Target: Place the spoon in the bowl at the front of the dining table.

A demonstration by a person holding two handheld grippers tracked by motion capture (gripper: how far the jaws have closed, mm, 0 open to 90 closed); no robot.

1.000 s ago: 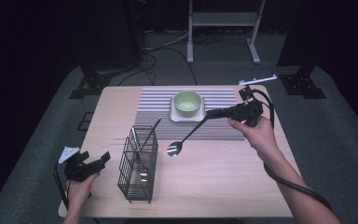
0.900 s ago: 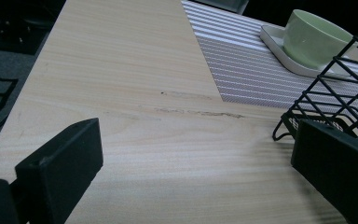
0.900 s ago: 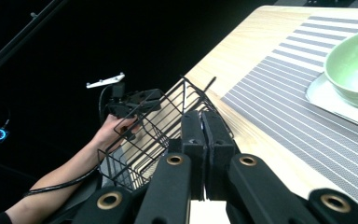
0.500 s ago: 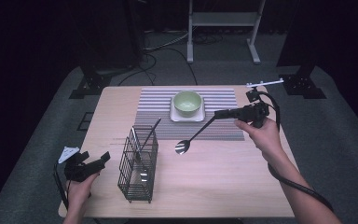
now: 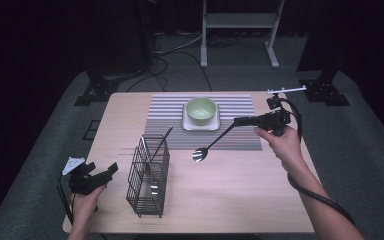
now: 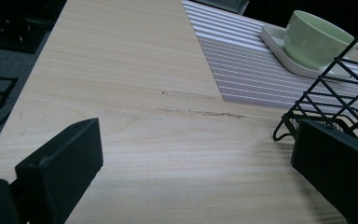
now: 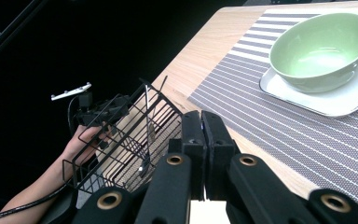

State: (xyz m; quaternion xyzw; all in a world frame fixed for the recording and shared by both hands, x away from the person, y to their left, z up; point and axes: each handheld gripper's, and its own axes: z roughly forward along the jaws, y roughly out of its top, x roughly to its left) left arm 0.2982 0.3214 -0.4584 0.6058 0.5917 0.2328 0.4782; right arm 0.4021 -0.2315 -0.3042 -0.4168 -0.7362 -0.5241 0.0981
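high view, centre: right tongs clamp a black-handled metal spoon; left gripper view has left tongs gaping beside black wire basket.

right claw carrying spoon rightward, perhaps lower

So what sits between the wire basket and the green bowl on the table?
In the high view, between the wire basket and the green bowl lie bare wood and the striped placemat; the bowl's white plate too.
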